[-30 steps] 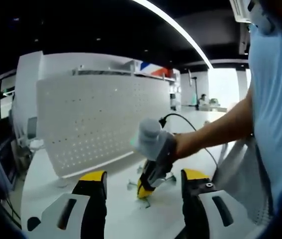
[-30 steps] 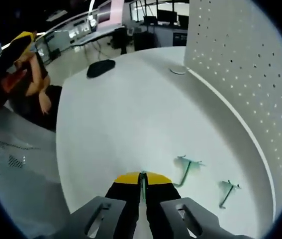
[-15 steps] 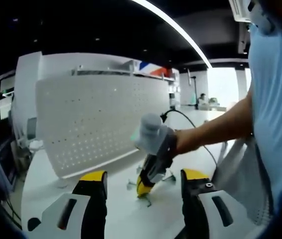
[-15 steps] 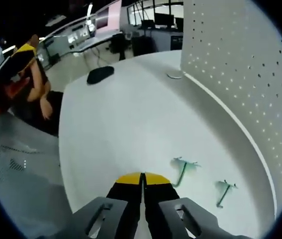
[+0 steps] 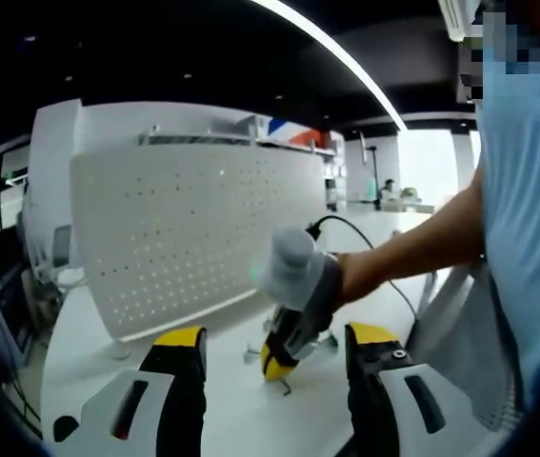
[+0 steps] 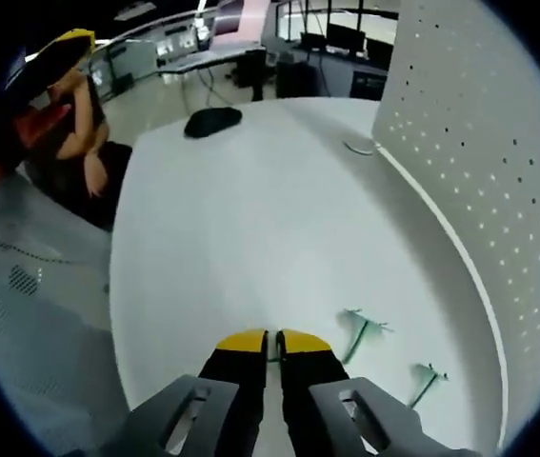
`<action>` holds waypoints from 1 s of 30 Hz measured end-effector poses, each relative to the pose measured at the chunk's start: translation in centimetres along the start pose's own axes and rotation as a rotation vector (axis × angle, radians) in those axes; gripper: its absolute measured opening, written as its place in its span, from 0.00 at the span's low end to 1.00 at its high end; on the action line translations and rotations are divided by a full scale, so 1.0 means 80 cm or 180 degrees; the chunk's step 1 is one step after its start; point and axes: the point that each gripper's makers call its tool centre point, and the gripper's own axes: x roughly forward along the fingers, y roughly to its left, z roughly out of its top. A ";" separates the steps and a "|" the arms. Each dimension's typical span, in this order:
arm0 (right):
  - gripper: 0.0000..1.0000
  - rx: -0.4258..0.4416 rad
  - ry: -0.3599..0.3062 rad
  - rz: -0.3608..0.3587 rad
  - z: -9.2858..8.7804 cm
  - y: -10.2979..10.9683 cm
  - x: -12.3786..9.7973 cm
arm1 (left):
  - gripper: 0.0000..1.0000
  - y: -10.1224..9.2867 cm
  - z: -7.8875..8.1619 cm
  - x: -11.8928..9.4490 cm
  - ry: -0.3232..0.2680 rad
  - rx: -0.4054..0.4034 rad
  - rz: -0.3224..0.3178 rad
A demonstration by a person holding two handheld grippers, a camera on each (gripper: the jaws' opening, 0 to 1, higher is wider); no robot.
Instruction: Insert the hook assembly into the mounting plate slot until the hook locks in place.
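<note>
Our right gripper (image 6: 270, 343) has its yellow-tipped jaws nearly closed on a thin green-grey hook (image 6: 270, 345) that shows as a sliver in the narrow gap between them, low over the white table (image 6: 250, 190); in the left gripper view the same gripper (image 5: 279, 360) points down at the tabletop with a hook end poking out below its tip. Our left gripper (image 5: 274, 381) hangs back with its jaws spread wide and nothing between them. Just beside the right tips lie two more hooks (image 6: 358, 333), apart from each other, and past them stands the white perforated mounting plate (image 6: 498, 190), upright along the table edge. To do this step well, we judge that we should confirm the grip is firm before lifting, carry the hook up with its tabs facing the panel, line them with a row of holes, and press in squarely until it seats. We can read no brand, label or writing on anything here.
</note>
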 end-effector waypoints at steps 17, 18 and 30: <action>0.00 -0.0297 0.0081 -0.0107 -0.004 -0.008 -0.005 | 0.60 0.000 -0.002 0.000 0.0024 -0.0003 0.0003; 0.00 -0.0278 0.0062 -0.0104 -0.003 -0.009 -0.006 | 0.60 0.000 -0.002 0.000 0.0025 -0.0004 0.0003; 0.00 0.0077 -0.0263 -0.0062 0.015 -0.019 -0.026 | 0.59 0.000 -0.003 0.000 0.0034 0.0008 0.0008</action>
